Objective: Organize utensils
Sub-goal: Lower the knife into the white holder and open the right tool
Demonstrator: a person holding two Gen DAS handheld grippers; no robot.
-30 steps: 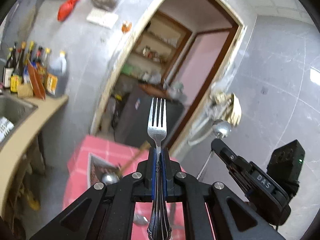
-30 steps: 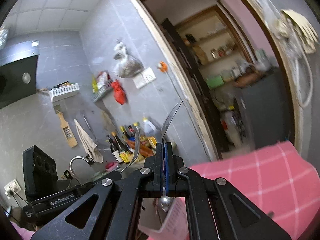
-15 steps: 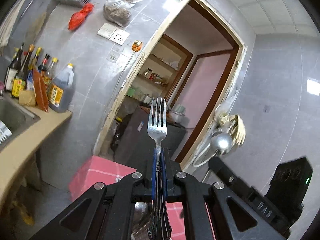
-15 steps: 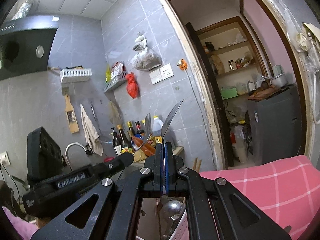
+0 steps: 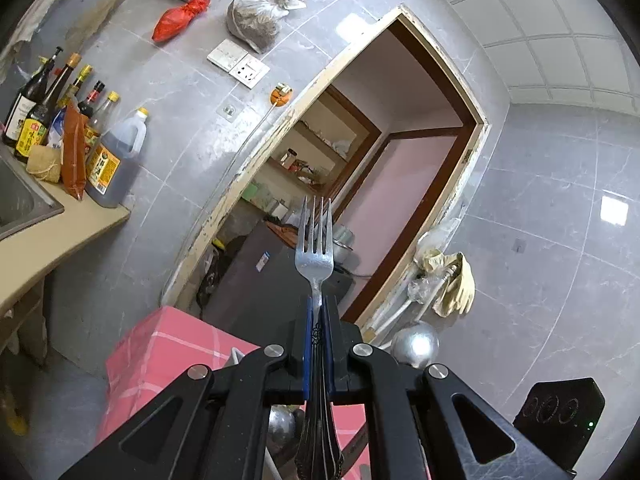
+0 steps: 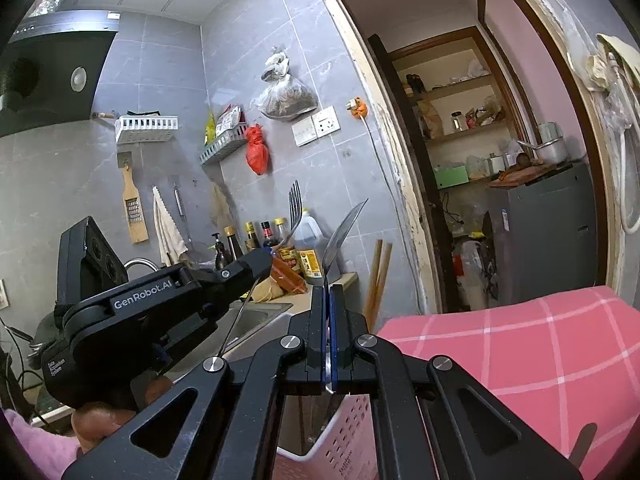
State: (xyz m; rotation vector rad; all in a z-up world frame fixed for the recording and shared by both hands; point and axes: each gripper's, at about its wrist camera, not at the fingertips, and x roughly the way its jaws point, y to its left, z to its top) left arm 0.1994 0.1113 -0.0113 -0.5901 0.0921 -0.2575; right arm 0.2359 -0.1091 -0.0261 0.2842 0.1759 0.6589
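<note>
My left gripper (image 5: pixel 318 312) is shut on a silver fork (image 5: pixel 314 248), tines pointing up and away, held high above the pink checked cloth (image 5: pixel 160 348). It also shows from the side in the right wrist view (image 6: pixel 256 264), with the fork (image 6: pixel 294 212) sticking up. My right gripper (image 6: pixel 329 300) is shut on a metal spoon (image 6: pixel 344 228) seen edge-on; its bowl (image 5: pixel 415 345) shows in the left wrist view. A pink perforated utensil basket (image 6: pixel 344 424) stands below both grippers, with metal utensils (image 5: pixel 280 424) in it.
A counter with a sink (image 5: pixel 20 204) and several sauce bottles (image 5: pixel 60 128) is on the left. Behind stands an open doorway (image 6: pixel 480 160) with shelves and a grey cabinet (image 6: pixel 548 232). Wooden chopsticks (image 6: pixel 376 276) rise beside the basket.
Both grippers have tilted upward and risen with their utensils still held. The right gripper's spoon has moved closer to the left gripper, and the basket has dropped lower in view.
</note>
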